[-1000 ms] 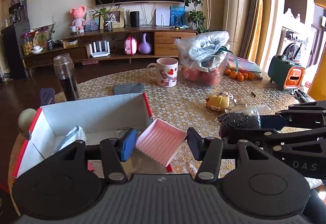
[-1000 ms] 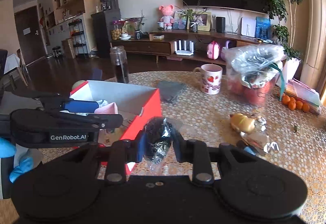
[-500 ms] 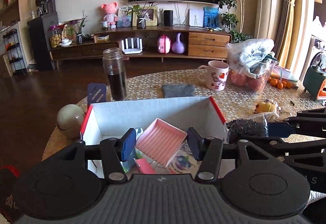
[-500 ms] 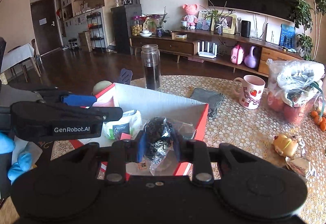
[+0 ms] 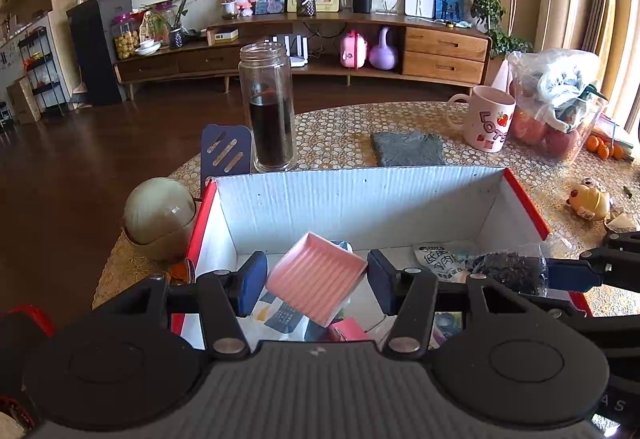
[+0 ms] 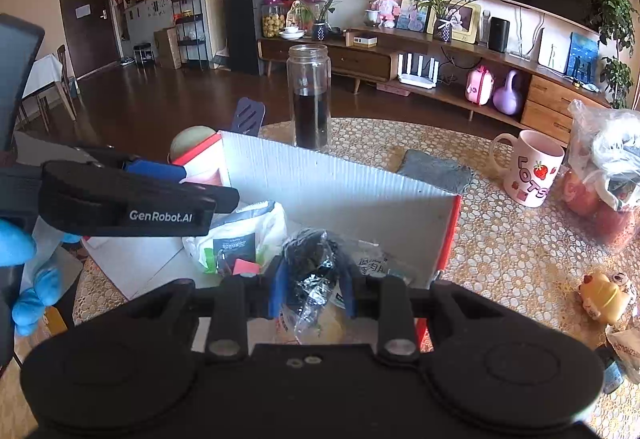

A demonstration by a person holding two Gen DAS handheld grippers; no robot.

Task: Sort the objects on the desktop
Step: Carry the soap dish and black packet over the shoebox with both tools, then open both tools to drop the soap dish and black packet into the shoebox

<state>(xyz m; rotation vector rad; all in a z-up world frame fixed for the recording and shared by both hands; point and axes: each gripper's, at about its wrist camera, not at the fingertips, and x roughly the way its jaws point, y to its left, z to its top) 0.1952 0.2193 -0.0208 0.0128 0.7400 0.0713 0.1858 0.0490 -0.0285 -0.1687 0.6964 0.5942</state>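
A red cardboard box point(image 5: 360, 195) with a white inside stands open on the table; it also shows in the right wrist view point(image 6: 360, 187). My left gripper point(image 5: 316, 279) is shut on a pink ribbed square dish point(image 5: 316, 277), held tilted over the box's left half. My right gripper point(image 6: 312, 283) is shut on a clear bag of dark bits point(image 6: 312, 259), held over the box's right half; the bag also shows in the left wrist view point(image 5: 508, 271). Packets point(image 6: 236, 239) lie in the box.
A glass jar of dark liquid point(image 5: 270, 107) stands just behind the box. A grey cloth point(image 5: 408, 149), a pink mug point(image 5: 486, 119), a fruit bag point(image 5: 560, 107) and a yellow toy point(image 5: 588, 201) lie to the right. A round bin point(image 5: 160, 215) sits left.
Both grippers have moved left from the open table to above the box, each keeping its load. The box now fills the middle of both views.
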